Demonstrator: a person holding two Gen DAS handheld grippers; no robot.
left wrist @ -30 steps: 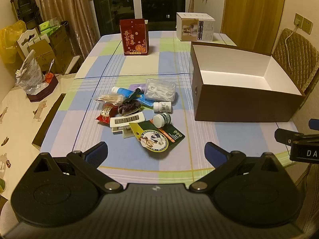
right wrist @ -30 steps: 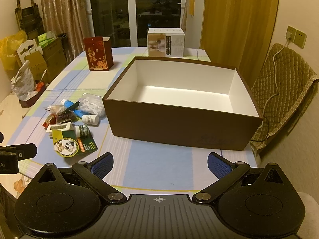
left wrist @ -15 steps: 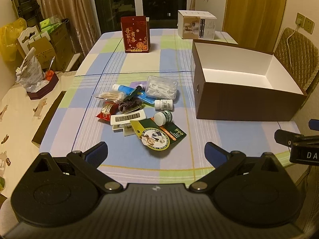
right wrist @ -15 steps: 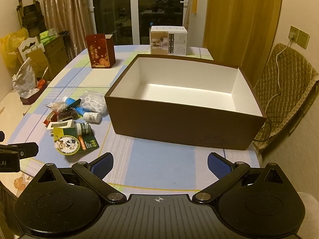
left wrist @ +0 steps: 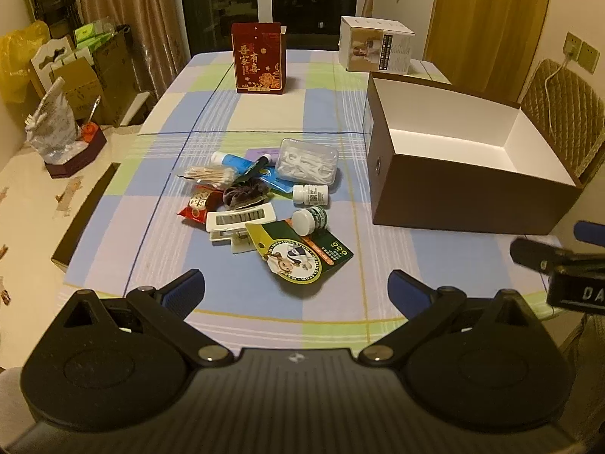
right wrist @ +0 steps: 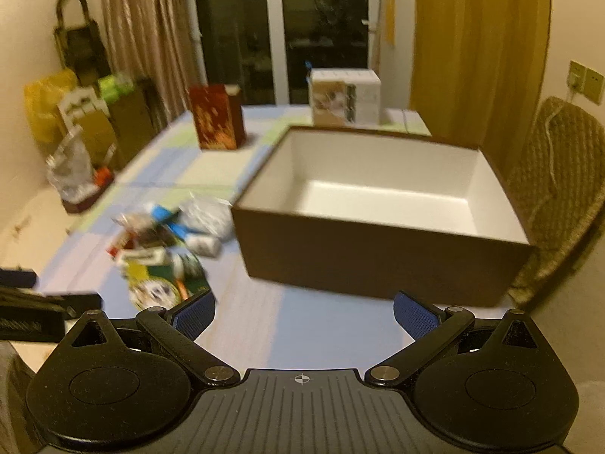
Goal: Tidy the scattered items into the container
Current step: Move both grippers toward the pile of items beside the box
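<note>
Left hand-held gripper [left wrist: 295,291] is spread wide, released, holding nothing, low over the near counter [left wrist: 264,113] edge. Right hand-held gripper [right wrist: 304,312] likewise spread and unloaded. The pile of small items [left wrist: 264,204] lies left of the empty brown box [left wrist: 446,204], apart from it. Risk: overlapping items; a grab at the green card [left wrist: 302,253] may drag the small jar [left wrist: 310,219] resting on it. Compared with a second ago, the right view is blurred and lower, closer to the counter; the pile is undisturbed

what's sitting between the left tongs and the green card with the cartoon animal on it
Nothing: in the left wrist view only bare checked tablecloth lies between the open left tongs and the green card.
</note>
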